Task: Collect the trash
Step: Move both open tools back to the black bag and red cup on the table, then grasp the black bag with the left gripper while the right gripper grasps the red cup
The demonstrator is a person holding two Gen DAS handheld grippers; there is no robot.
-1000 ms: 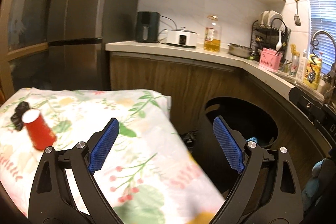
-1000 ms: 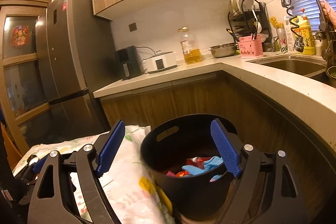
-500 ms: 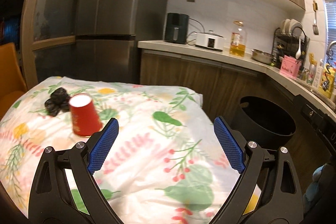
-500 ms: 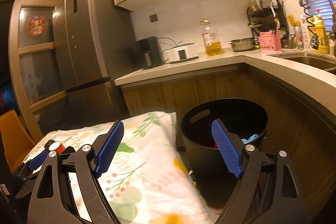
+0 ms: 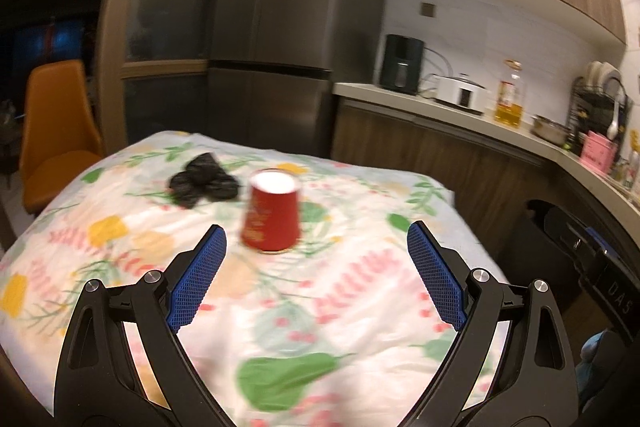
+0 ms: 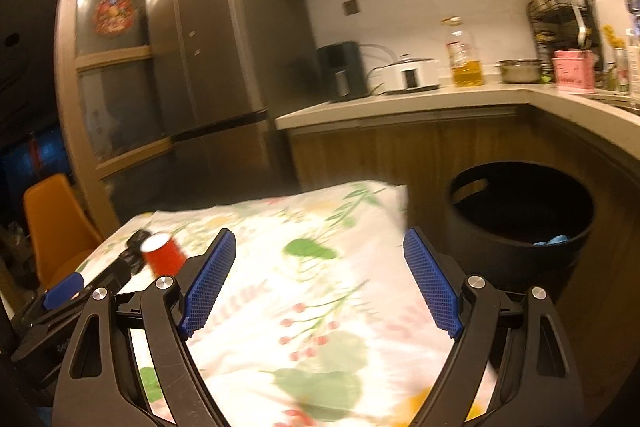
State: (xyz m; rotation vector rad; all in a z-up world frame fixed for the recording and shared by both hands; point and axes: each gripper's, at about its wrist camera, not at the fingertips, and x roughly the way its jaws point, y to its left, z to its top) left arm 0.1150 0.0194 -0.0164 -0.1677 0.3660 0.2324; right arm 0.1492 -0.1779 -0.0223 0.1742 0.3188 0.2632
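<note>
Left gripper held wide over the bench, nothing between its blue pads; bench covered in a floral cloth. Red paper cup stands upside down on the cloth, ahead of the pads and nearer the left one, not touching either. Crumpled black trash lies just beyond and to the left of the cup, close beside it; contact between the two cannot be told through the blur. Right gripper also wide, pads bare, over the near right part of the same cloth. From the right wrist view the cup sits far left, with the left gripper's blue tip showing just below it at the frame edge. Black round bin stands on the floor off the bench's right end, against the wooden cabinets; a scrap of blue shows inside near its rim. Orange chair beyond the bench's far left corner. Worktop behind carries a white cooker and an oil bottle. Dark fridge stands left of that.
</note>
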